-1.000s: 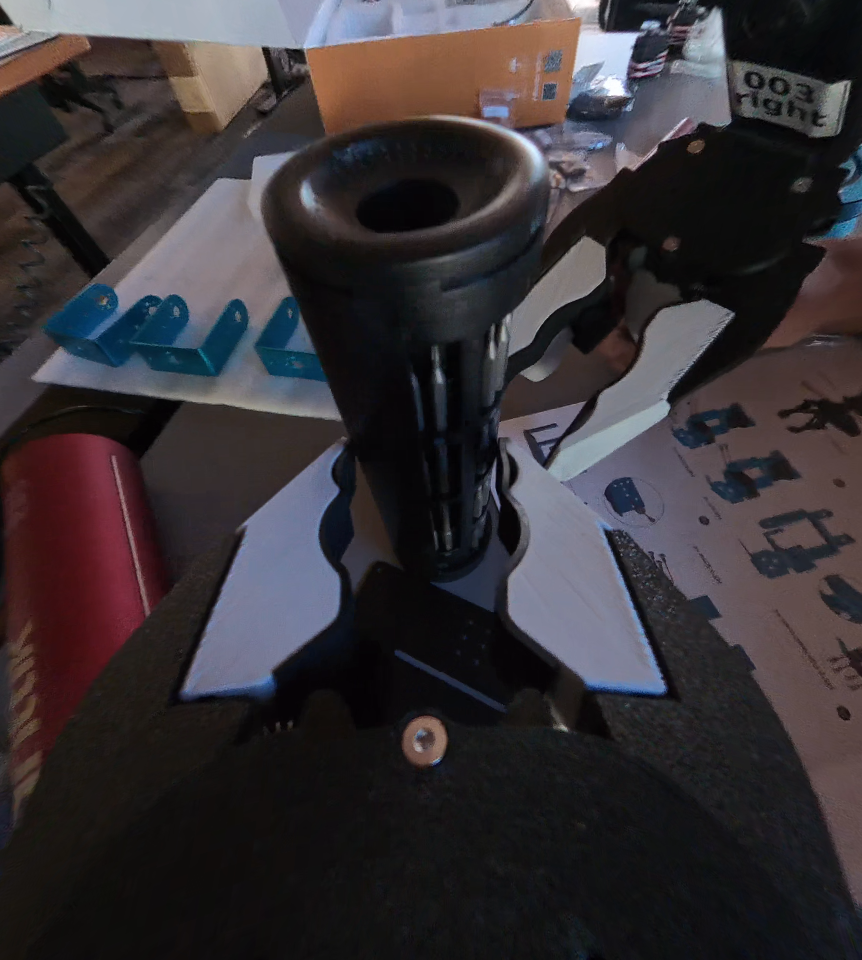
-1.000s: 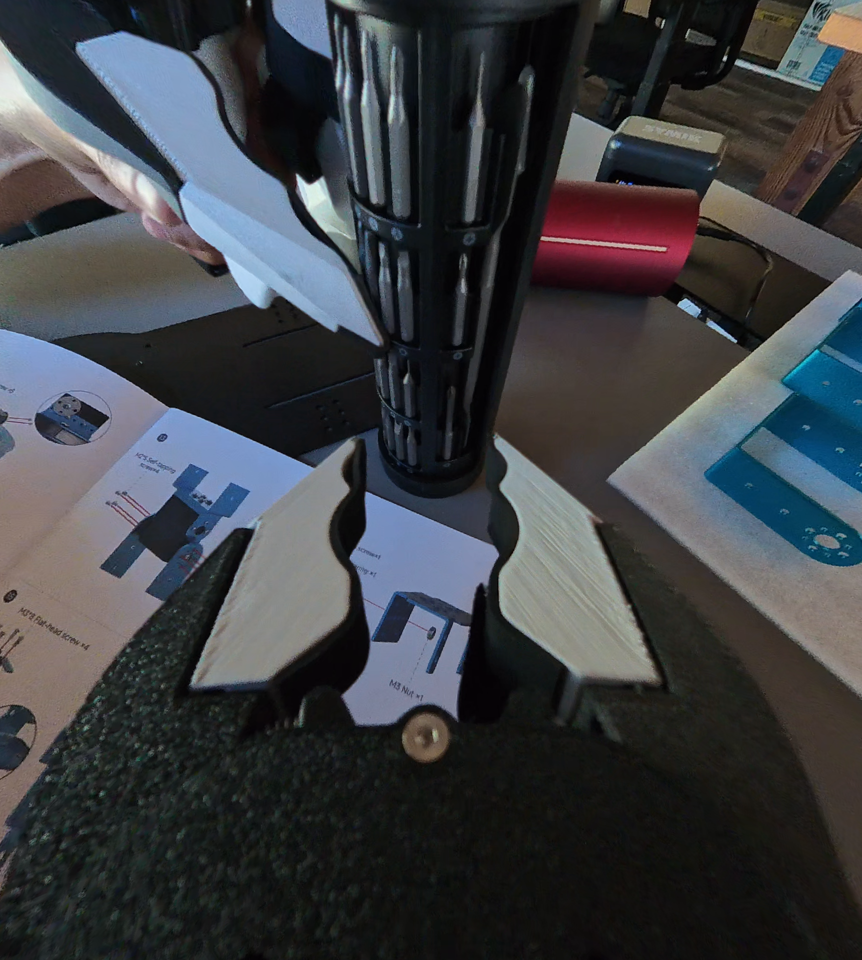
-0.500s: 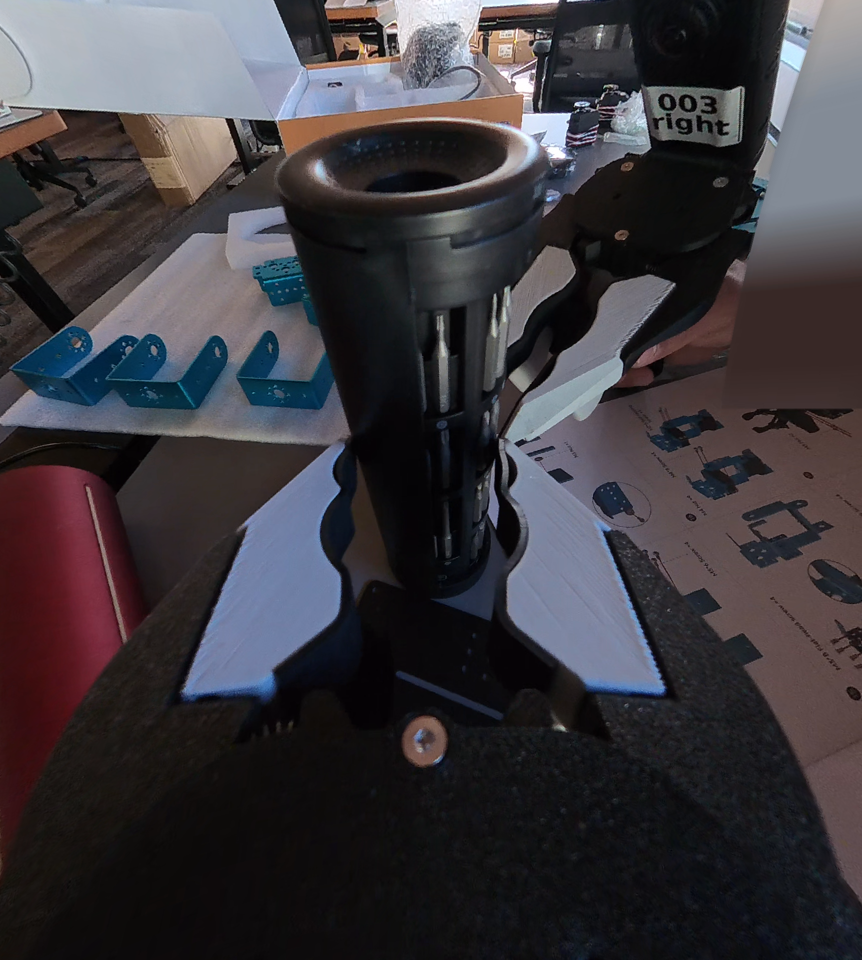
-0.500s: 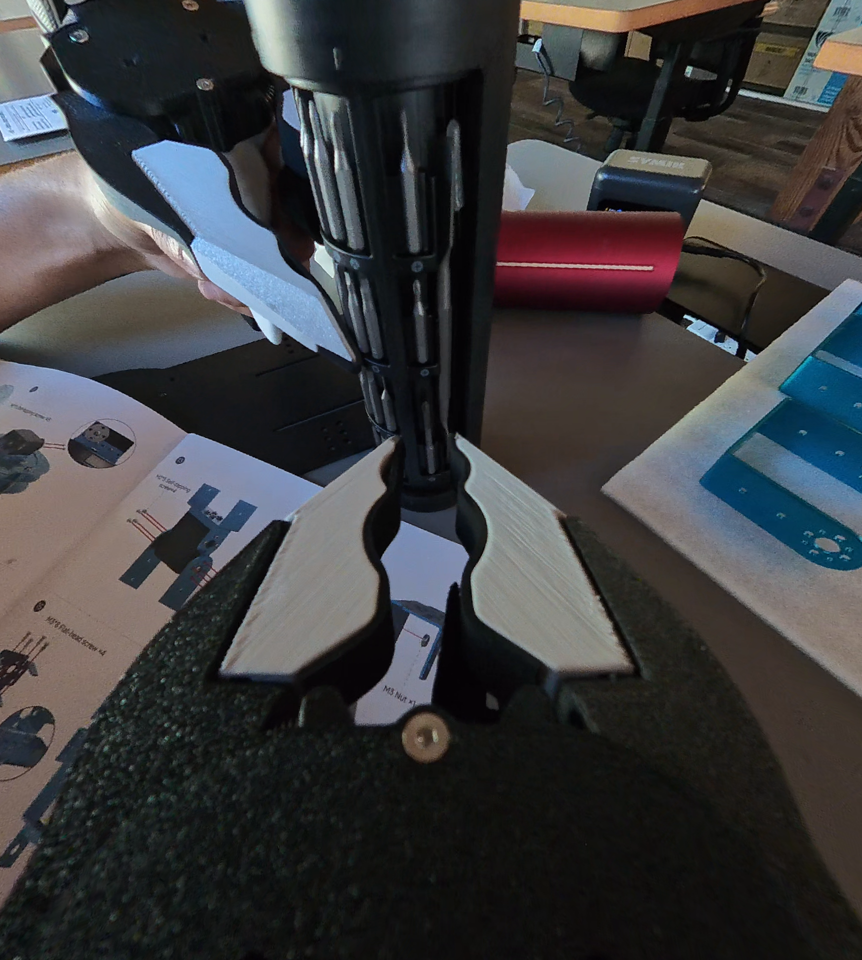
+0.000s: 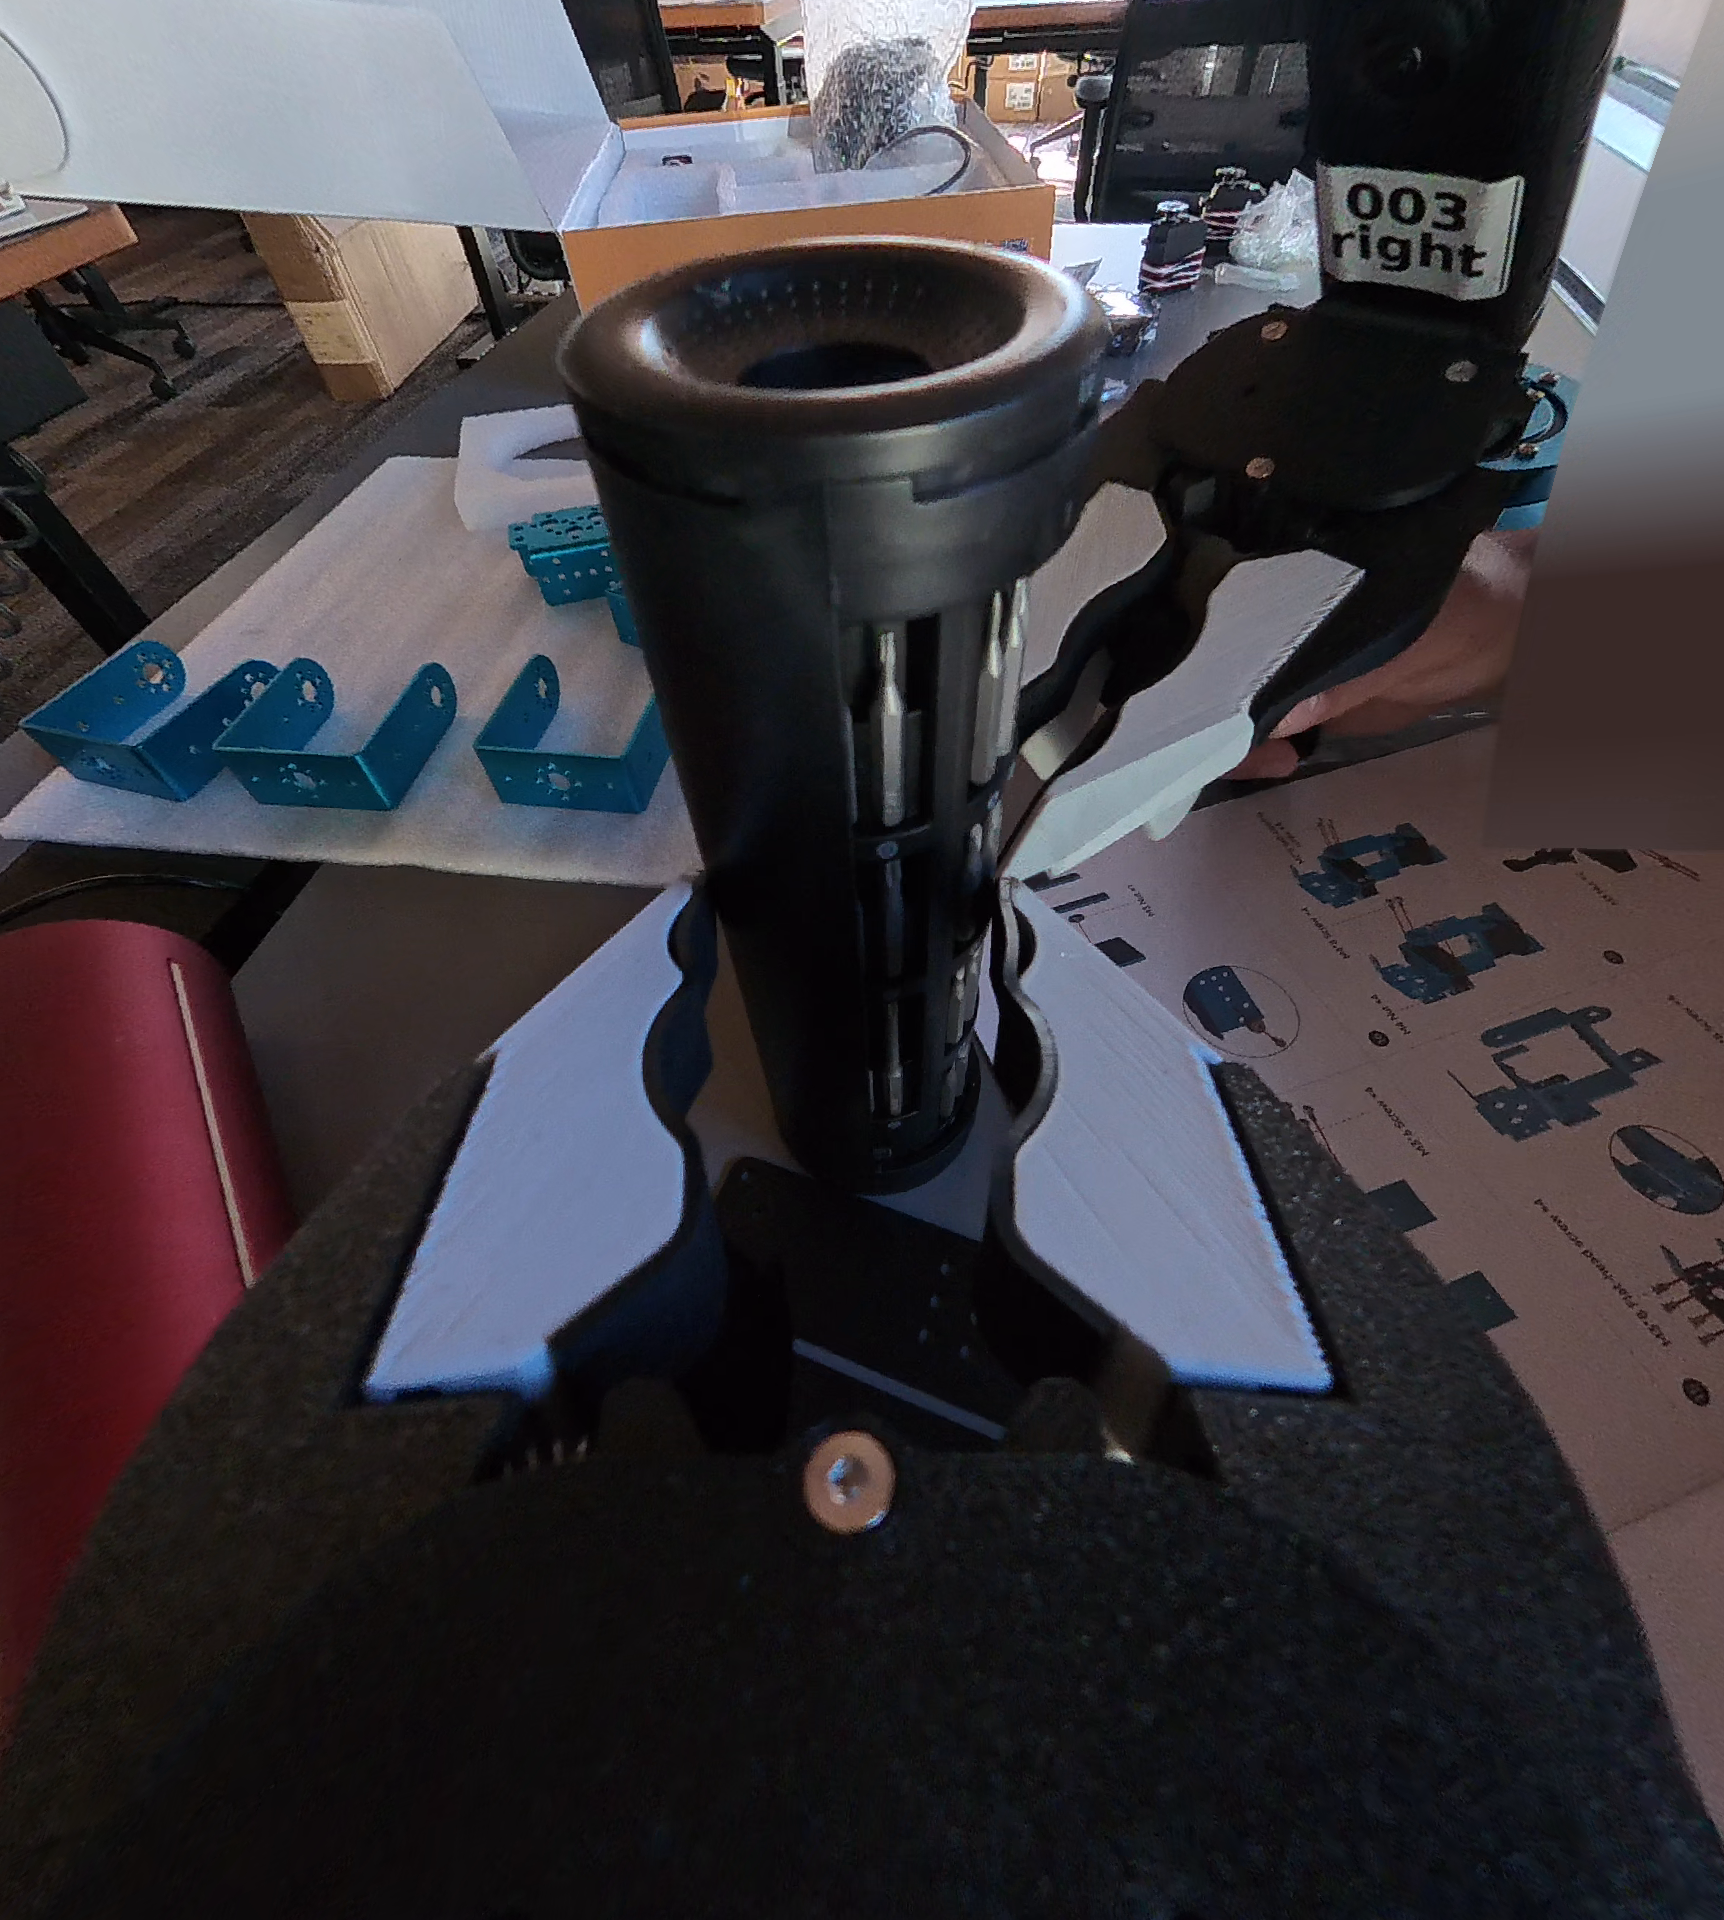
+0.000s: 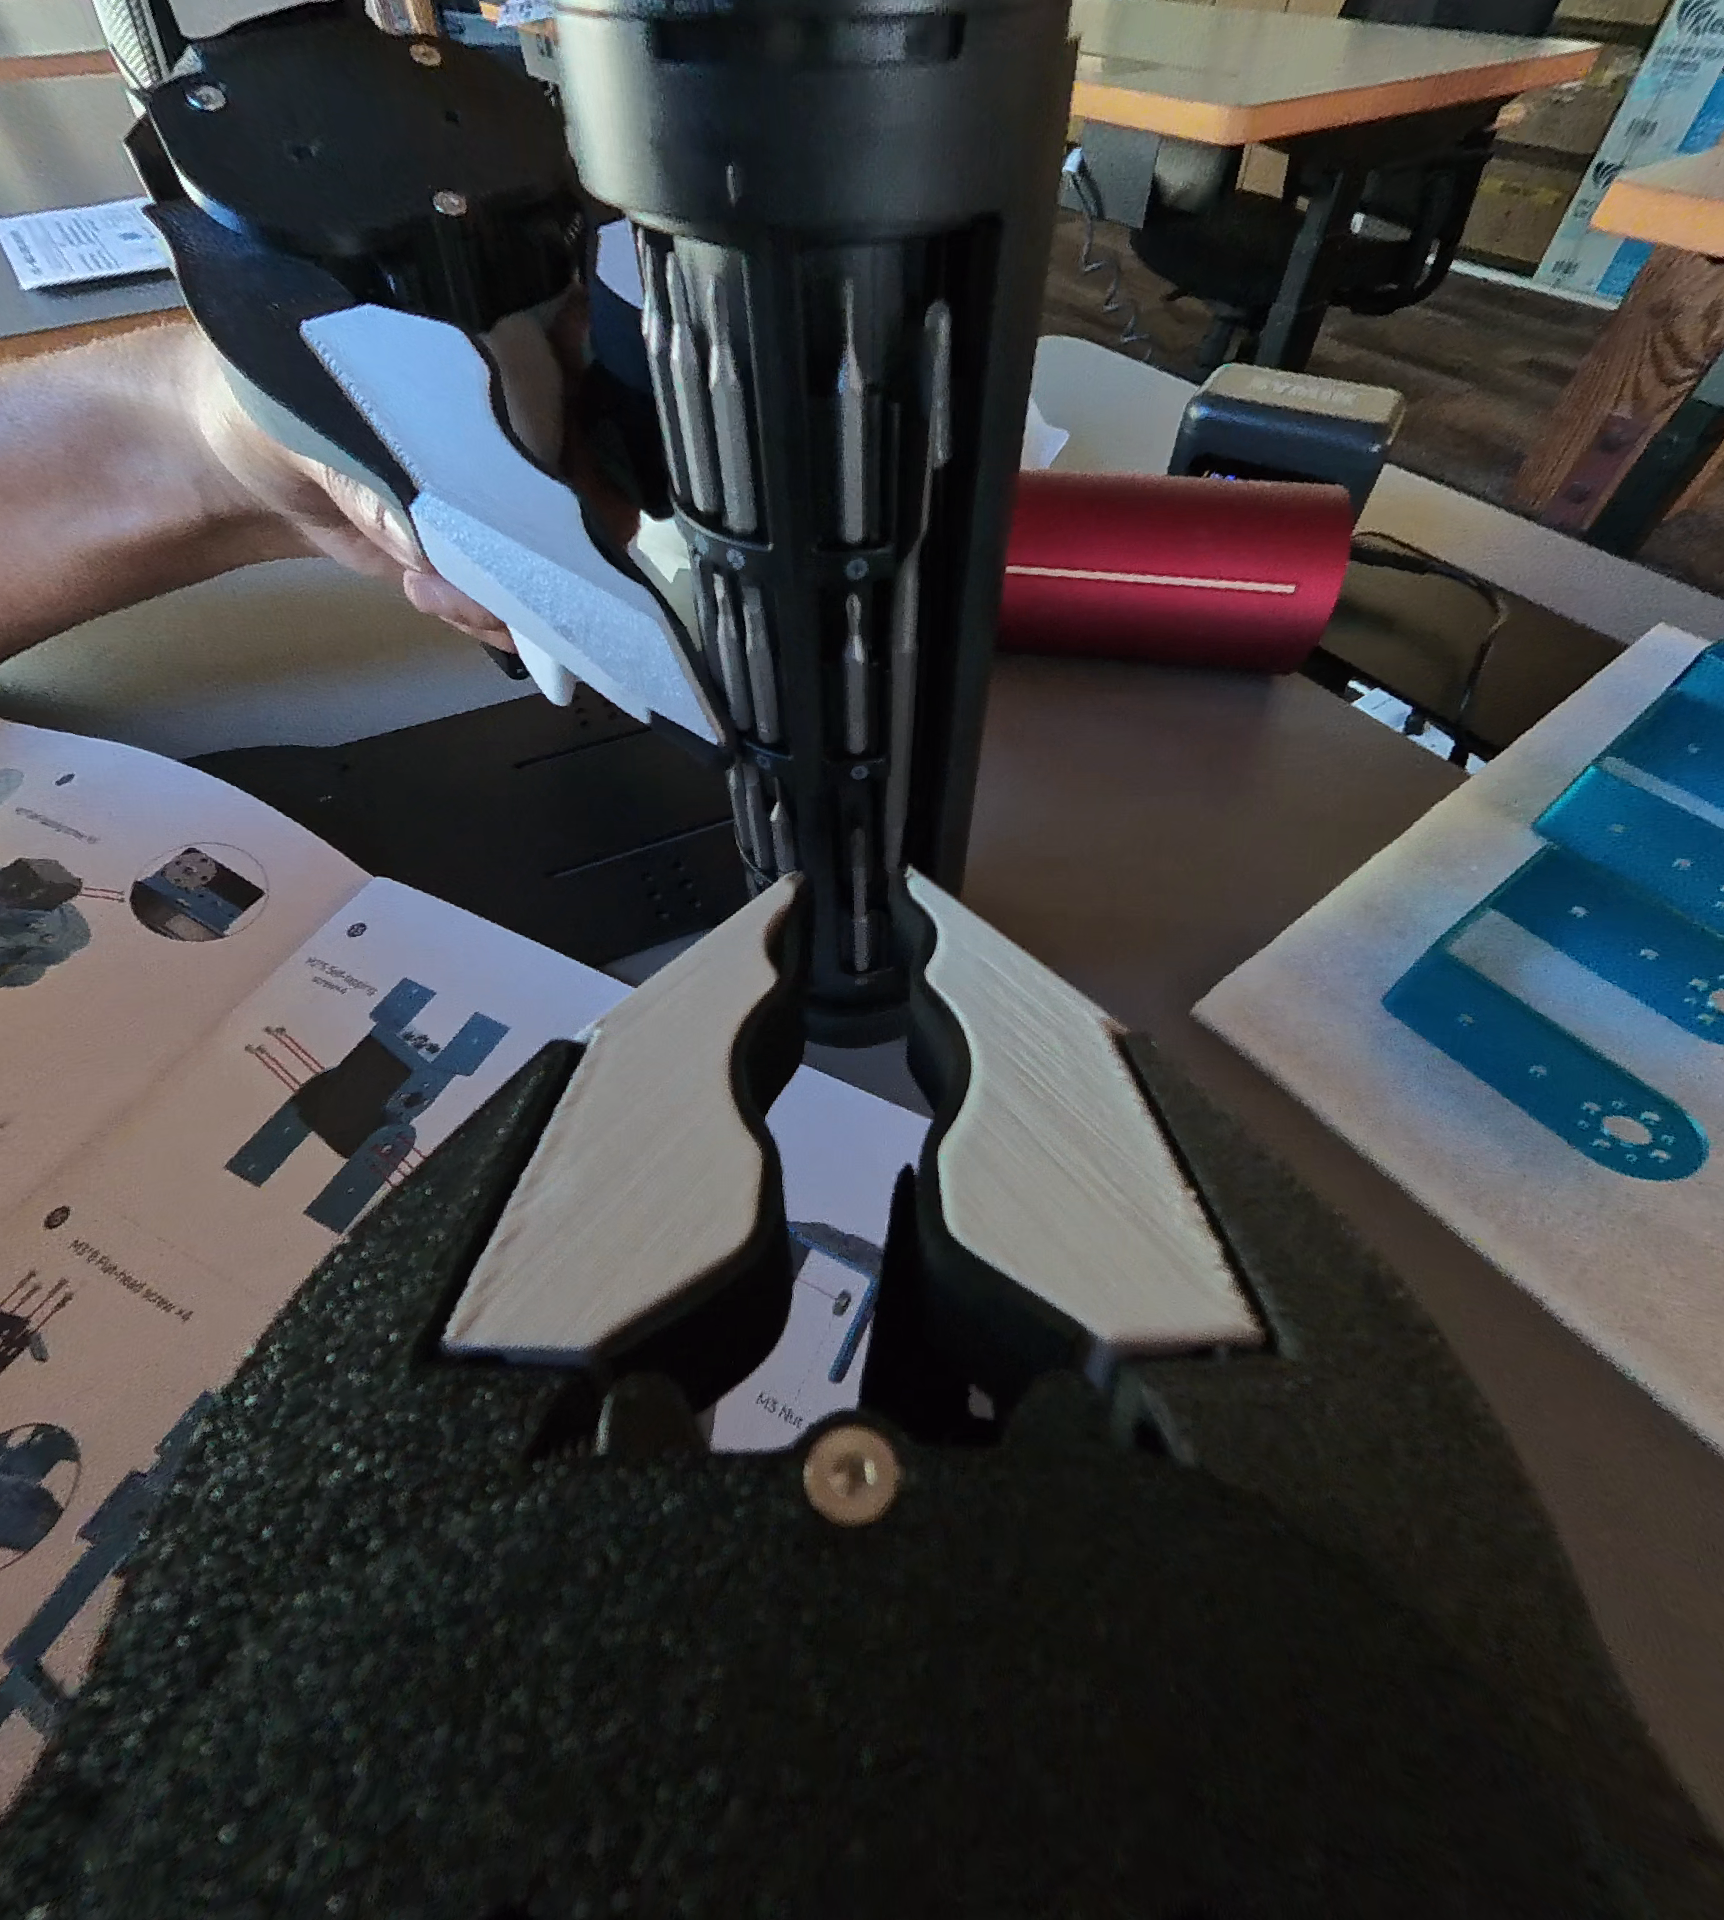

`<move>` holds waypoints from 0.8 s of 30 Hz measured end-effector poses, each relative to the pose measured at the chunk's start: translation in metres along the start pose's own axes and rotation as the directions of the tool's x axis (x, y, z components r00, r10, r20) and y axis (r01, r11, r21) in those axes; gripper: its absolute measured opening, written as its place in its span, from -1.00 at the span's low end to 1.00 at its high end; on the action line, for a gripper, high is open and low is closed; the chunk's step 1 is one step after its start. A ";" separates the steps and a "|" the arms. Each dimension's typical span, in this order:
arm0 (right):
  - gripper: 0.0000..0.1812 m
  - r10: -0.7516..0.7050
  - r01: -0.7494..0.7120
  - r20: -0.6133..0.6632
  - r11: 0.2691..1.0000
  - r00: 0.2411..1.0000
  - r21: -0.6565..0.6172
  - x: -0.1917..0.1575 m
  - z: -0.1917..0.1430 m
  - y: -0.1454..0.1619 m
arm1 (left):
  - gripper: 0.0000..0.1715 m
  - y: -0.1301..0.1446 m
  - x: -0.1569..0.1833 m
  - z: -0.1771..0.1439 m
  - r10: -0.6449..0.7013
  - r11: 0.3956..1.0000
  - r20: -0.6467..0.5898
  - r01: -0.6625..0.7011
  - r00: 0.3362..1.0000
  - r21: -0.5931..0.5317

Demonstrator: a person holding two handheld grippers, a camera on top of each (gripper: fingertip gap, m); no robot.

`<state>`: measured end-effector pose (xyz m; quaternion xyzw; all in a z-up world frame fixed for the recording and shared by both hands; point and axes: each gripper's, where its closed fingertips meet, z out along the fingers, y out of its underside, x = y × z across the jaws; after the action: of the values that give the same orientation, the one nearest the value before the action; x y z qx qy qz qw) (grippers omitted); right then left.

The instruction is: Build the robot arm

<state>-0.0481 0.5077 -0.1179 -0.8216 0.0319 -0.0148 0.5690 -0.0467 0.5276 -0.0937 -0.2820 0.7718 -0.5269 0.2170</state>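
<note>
Grippers both closed on one black bit-holder cylinder, standing upright mid-frame in each wrist view.

My left gripper [image 5: 853,997] clamps the lower body of the bit-holder cylinder [image 5: 827,665], its fingers pressed against both sides; silver bits show through the slots. My right gripper [image 6: 853,935] pinches the cylinder's narrow base, fingertips touching it on either side, and in the left wrist view it sits at upper right with a hand behind it. At lower left of the left view lies a red tube [image 5: 79,1195]. Blue brackets [image 5: 318,727] rest on a white foam sheet [image 5: 338,582] at middle left. An open instruction booklet [image 6: 141,1039] fills the left of the right view.
</note>
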 end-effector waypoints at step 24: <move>-0.55 0.585 -0.583 0.142 0.810 0.799 -0.059 0.018 0.011 0.004 | -0.38 0.001 -0.001 -0.001 -0.005 1.000 0.005 0.005 1.000 0.002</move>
<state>-0.0293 0.5156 -0.1261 -0.7738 0.2395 0.2245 0.5417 -0.0469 0.5295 -0.0937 -0.2851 0.7699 -0.5277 0.2179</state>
